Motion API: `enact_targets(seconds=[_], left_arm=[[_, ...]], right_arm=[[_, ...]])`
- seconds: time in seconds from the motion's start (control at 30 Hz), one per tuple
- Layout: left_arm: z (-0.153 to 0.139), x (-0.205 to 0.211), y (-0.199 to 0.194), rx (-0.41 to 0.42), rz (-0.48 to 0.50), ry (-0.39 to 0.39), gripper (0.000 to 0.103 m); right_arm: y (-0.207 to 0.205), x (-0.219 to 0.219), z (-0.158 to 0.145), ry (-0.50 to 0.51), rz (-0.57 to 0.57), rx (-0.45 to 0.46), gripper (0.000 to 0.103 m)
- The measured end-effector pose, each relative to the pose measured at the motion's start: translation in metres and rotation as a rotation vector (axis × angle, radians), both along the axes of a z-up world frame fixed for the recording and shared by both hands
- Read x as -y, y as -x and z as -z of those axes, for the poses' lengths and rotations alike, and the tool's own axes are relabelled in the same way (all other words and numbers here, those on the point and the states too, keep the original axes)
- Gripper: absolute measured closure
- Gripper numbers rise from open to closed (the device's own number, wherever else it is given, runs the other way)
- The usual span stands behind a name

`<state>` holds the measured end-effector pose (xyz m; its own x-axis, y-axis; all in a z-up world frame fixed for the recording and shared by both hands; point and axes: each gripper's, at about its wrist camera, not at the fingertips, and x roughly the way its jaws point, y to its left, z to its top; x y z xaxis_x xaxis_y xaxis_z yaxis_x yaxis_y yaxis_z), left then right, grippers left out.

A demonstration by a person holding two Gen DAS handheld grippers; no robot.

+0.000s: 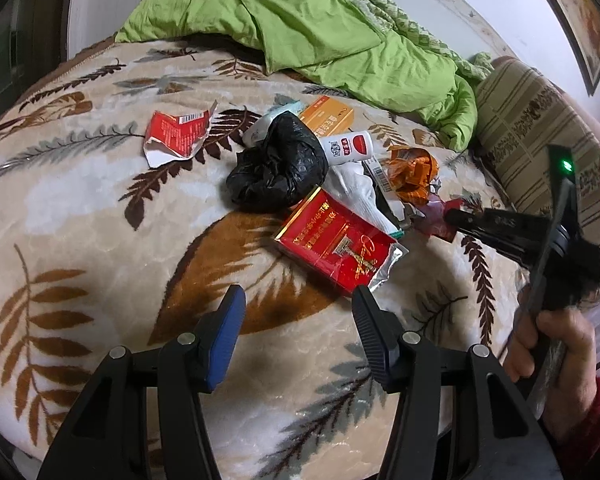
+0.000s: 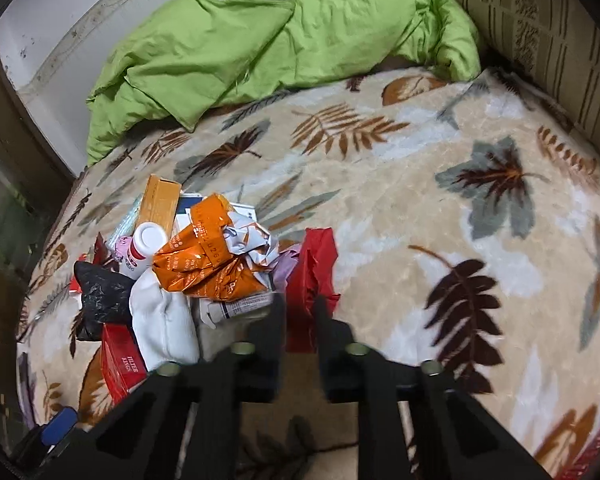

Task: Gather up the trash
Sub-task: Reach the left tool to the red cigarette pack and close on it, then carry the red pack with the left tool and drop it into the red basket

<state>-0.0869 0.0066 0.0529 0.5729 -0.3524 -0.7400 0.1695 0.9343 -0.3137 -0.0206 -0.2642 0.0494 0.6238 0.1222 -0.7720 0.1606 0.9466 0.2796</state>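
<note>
A pile of trash lies on a leaf-patterned blanket (image 1: 100,240): a red cigarette pack (image 1: 334,246), a black plastic bag (image 1: 278,164), a white bottle (image 1: 350,146), an orange box (image 1: 328,114), an orange crumpled wrapper (image 1: 412,172), a white cloth (image 1: 358,194) and a torn red packet (image 1: 176,134) apart at the left. My left gripper (image 1: 298,298) is open, just short of the cigarette pack. My right gripper (image 2: 300,306) is closed on a red wrapper (image 2: 312,268) at the pile's right edge; it also shows in the left wrist view (image 1: 454,218).
A green quilt (image 1: 320,28) is bunched at the back of the bed. A striped pillow (image 1: 540,136) lies at the right. A white wall (image 1: 92,12) runs behind the bed. Open blanket (image 2: 460,220) spreads right of the pile.
</note>
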Motion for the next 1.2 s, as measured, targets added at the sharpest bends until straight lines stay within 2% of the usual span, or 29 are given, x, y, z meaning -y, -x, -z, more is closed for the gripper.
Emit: enact_targets(seconds=[0.17,0.23,0.47,0.6,0.73,0.8,0.87,0.9,0.97,1.03,1.2], left_arm=[[0.000,0.007,-0.017,-0.050,-0.006,0.059,0.047],[0.000,0.013,-0.025,-0.075,-0.016,0.075,0.038],[0.007,0.028,-0.060,-0.173,-0.106,0.159,0.033],[0.016,0.042,-0.073,-0.199,-0.128,0.136,0.032],[0.031,0.048,-0.078,-0.214,-0.126,0.073,0.032],[0.030,0.049,-0.074,-0.172,-0.111,0.039,0.039],[0.030,0.052,-0.072,-0.149,-0.092,-0.021,0.053],[0.029,0.052,-0.069,-0.136,-0.080,-0.038,0.056],[0.028,0.049,-0.063,-0.123,-0.056,-0.041,0.067],[0.026,0.046,-0.057,-0.114,-0.031,-0.046,0.074],[0.024,0.039,-0.050,-0.115,-0.011,-0.034,0.074]], right_arm=[[0.031,-0.001,-0.020,0.017,0.000,0.092,0.097],[0.044,-0.002,-0.026,0.018,0.001,0.120,0.097],[0.096,0.003,-0.048,-0.011,0.020,0.268,0.097],[0.100,-0.002,-0.053,0.005,0.009,0.304,0.097],[0.100,-0.003,-0.053,-0.004,-0.007,0.320,0.097],[0.100,-0.002,-0.052,-0.007,-0.012,0.325,0.097],[0.100,-0.002,-0.052,-0.015,-0.013,0.326,0.097],[0.101,-0.002,-0.051,-0.019,-0.012,0.326,0.097],[0.100,-0.002,-0.051,-0.024,-0.010,0.326,0.097],[0.102,-0.002,-0.051,-0.024,-0.011,0.330,0.097],[0.102,-0.004,-0.051,-0.018,-0.013,0.328,0.097]])
